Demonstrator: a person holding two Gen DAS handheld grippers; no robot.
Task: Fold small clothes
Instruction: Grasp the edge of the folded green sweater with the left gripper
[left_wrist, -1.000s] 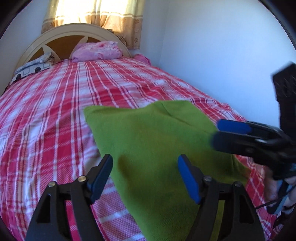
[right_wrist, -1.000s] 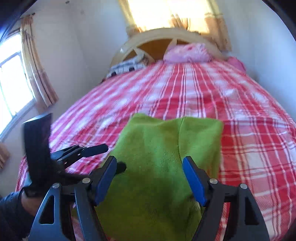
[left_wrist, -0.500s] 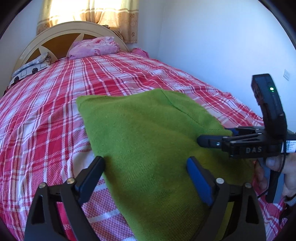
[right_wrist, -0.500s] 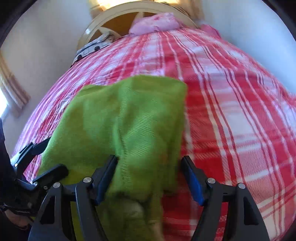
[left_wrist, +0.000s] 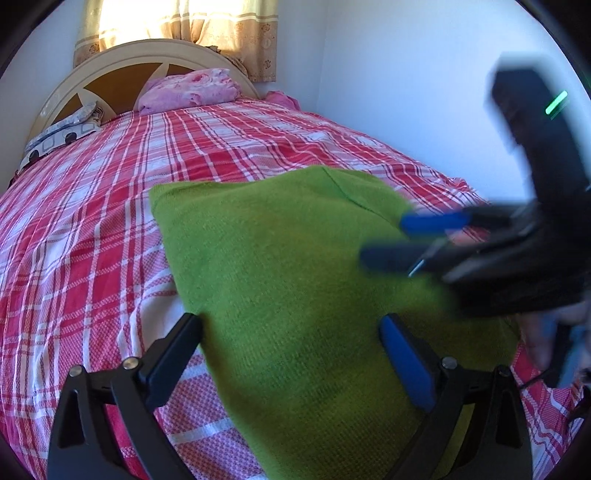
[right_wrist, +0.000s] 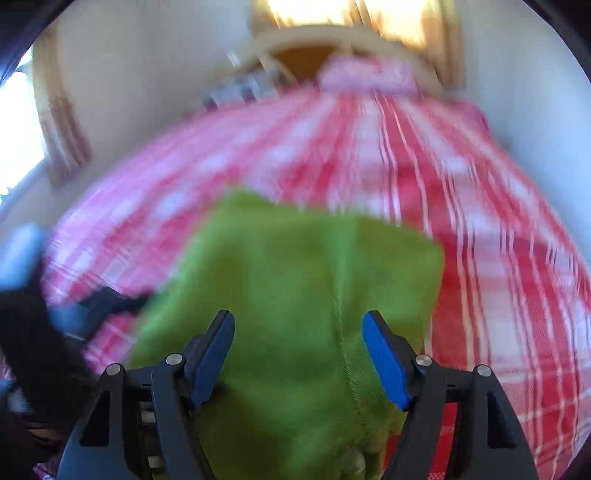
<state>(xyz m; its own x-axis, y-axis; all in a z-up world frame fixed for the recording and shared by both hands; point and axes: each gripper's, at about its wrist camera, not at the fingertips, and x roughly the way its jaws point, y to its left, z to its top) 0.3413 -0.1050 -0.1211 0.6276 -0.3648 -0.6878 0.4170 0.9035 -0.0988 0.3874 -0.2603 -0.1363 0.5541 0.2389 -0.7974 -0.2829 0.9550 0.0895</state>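
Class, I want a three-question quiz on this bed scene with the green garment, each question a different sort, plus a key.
1. True or false: the green garment lies on the plaid bedspread.
2. Which shows above the headboard? A. a curtain B. a mirror C. a shelf
3. Fill in: the pillow by the headboard is ____ in colour.

Key: 1 true; 2 A, the curtain; 3 pink.

Home bedroom: bed with red-and-white plaid sheet (left_wrist: 110, 229), cream arched wooden headboard (left_wrist: 147, 59), pink floral pillow (left_wrist: 192, 90), beige patterned curtains (left_wrist: 207, 26) over sunlit window.
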